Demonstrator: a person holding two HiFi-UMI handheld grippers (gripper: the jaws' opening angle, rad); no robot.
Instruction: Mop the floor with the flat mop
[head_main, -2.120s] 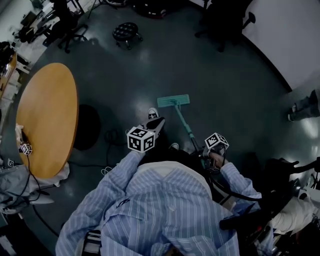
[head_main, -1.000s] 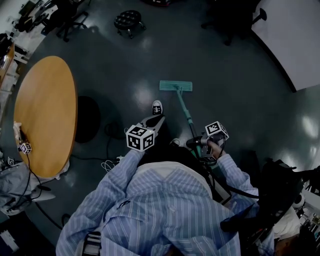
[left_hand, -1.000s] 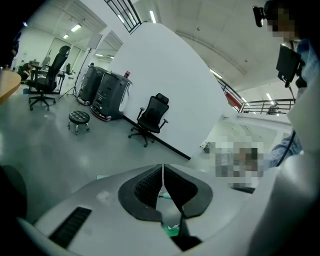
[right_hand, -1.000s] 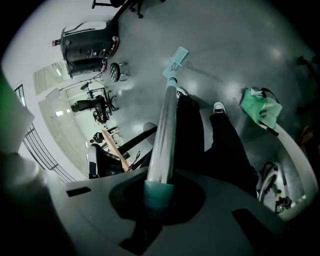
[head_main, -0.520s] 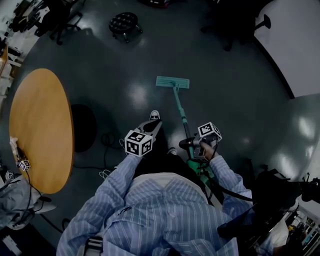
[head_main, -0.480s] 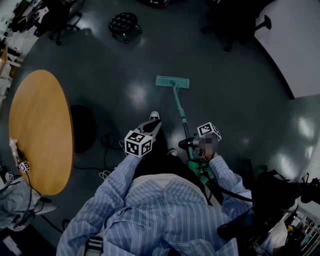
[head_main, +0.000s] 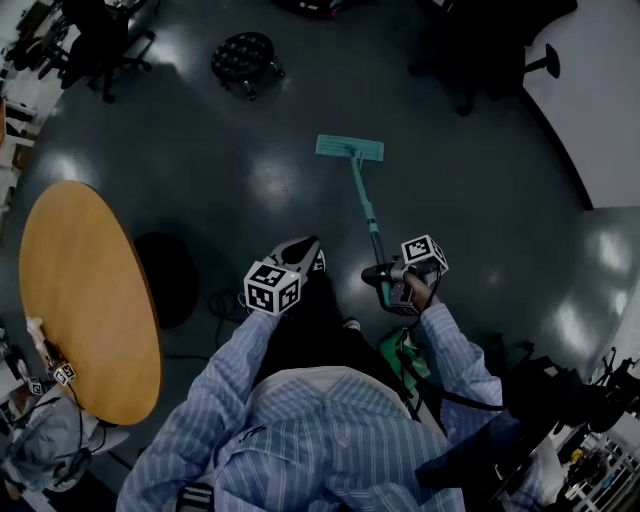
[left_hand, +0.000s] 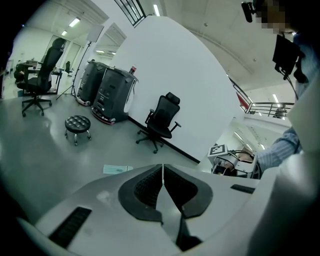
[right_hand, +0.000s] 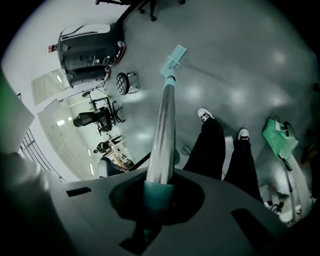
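Note:
The flat mop's teal head (head_main: 349, 149) lies flat on the dark grey floor ahead of the person's feet. Its handle (head_main: 366, 215) slopes back to my right gripper (head_main: 386, 282), which is shut on the handle's teal grip. In the right gripper view the silver handle (right_hand: 162, 125) runs from between the jaws out to the mop head (right_hand: 173, 58). My left gripper (head_main: 311, 245) hangs beside the left leg, away from the mop. Its jaws meet with nothing between them in the left gripper view (left_hand: 163, 168), where the mop head (left_hand: 118, 169) shows low on the floor.
A round wooden table (head_main: 90, 300) stands at the left, with cables (head_main: 215, 298) on the floor beside it. A black stool (head_main: 243, 56) and office chairs (head_main: 490, 50) stand farther off. A green cloth (head_main: 400, 350) hangs at the person's right hip. A white wall runs at the right.
The mop head has slid forward across the floor, farther from the feet. The right gripper has kept its hold on the handle. The left gripper stays shut beside the leg.

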